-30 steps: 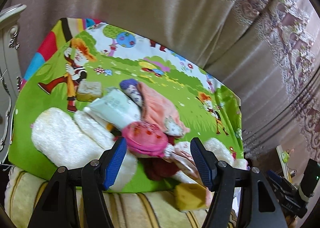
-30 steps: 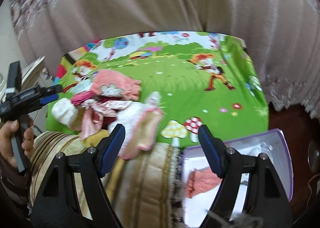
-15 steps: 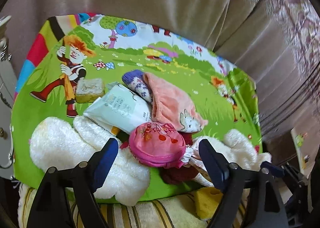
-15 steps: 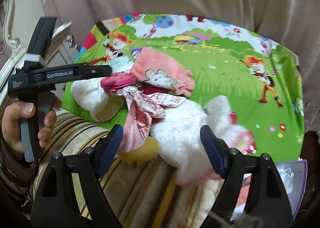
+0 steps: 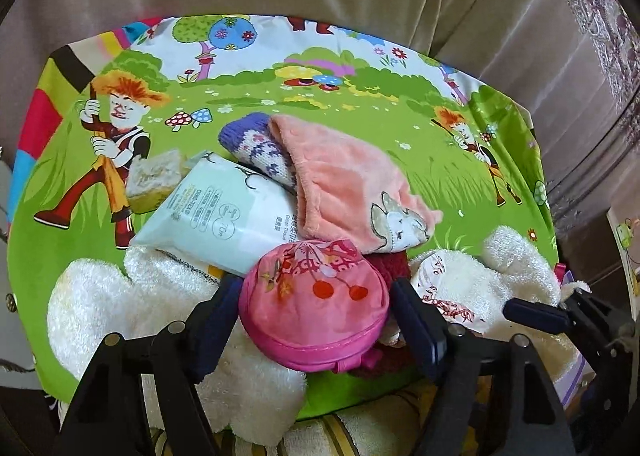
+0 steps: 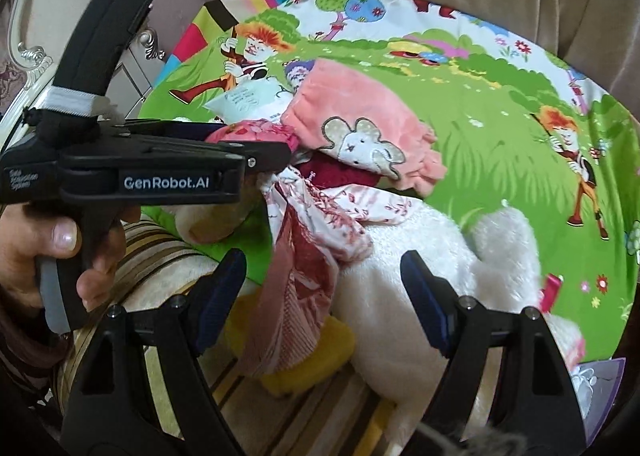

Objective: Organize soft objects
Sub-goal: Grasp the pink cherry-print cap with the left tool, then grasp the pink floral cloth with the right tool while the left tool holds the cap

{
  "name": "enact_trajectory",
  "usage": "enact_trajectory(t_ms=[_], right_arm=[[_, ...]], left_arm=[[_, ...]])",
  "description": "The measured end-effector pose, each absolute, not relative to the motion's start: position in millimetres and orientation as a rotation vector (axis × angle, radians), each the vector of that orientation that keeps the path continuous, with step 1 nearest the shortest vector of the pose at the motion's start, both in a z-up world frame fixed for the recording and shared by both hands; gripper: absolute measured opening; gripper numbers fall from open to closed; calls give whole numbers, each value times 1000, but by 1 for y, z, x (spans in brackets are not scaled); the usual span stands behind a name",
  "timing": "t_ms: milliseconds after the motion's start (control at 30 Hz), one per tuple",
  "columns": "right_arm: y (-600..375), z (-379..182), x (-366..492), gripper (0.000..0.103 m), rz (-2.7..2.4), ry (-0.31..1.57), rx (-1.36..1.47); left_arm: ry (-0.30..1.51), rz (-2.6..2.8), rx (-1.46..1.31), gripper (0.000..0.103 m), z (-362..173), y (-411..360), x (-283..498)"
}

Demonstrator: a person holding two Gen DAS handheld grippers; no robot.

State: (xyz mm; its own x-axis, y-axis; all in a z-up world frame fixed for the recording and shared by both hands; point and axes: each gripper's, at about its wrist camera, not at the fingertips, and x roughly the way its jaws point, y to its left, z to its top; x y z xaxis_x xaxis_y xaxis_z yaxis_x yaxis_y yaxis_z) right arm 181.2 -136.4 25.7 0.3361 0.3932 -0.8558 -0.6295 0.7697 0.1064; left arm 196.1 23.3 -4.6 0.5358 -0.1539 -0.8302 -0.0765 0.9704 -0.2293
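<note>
1. Change: your left claw [image 5: 314,326] has closed in on the pink round pouch [image 5: 316,302] over the last second. The pouch now sits between the two pads, which look to touch or nearly touch its sides; I cannot tell whether they are clamped on it.
2. Change: your right claw [image 6: 322,298] has swung from the purple-rimmed tray [image 6: 600,376] at the near right corner over to the heap. Its fingers stand wide apart and empty, above the printed red-and-white cloth [image 6: 316,224] and the white plush toy [image 6: 424,268].
3. Meaning: the pouch looks like the next pick; neither claw has lifted anything yet.
4. Location: the heap lies along the near edge of the cartoon-print cloth [image 5: 400,128], towards its left half.
5. Count, one each:
   - pink round pouch
   - tissue pack [image 5: 224,212]
   - peach fleece piece with a rabbit patch [image 5: 344,192]
   - purple-and-white knitted sock [image 5: 256,148]
   - pale sponge block [image 5: 154,180]
   - dark red fabric item [image 6: 336,176]
   - printed red-and-white cloth
   - yellow soft item [image 6: 304,368], at the near edge
6. Count, white plush: two masses, one at the near left [image 5: 160,308]; whether they are one toy, I cannot tell.
</note>
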Motion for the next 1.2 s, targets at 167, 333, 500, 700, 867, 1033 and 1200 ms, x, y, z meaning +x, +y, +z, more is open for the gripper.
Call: enact_trajectory(t_ms=[167, 333, 500, 700, 867, 1033, 1200], right_arm=[[-127, 20, 191, 82, 687, 1051, -266], [-117, 19, 195, 82, 705, 1051, -278], [-104, 16, 200, 82, 723, 1053, -307], [-87, 9, 205, 78, 730, 1044, -372], [-86, 4, 208, 36, 745, 1057, -359], [-94, 16, 205, 28, 747, 1012, -312], [-109, 38, 204, 27, 728, 959, -251]], left_arm=[[983, -53, -274, 74, -3, 29, 192], [918, -49, -368, 74, 9, 49, 184], [876, -22, -422, 74, 13, 62, 177], [861, -12, -451, 74, 13, 70, 174], [851, -11, -458, 74, 15, 71, 171], [829, -18, -450, 74, 23, 66, 166], [790, -11, -446, 74, 37, 64, 158]])
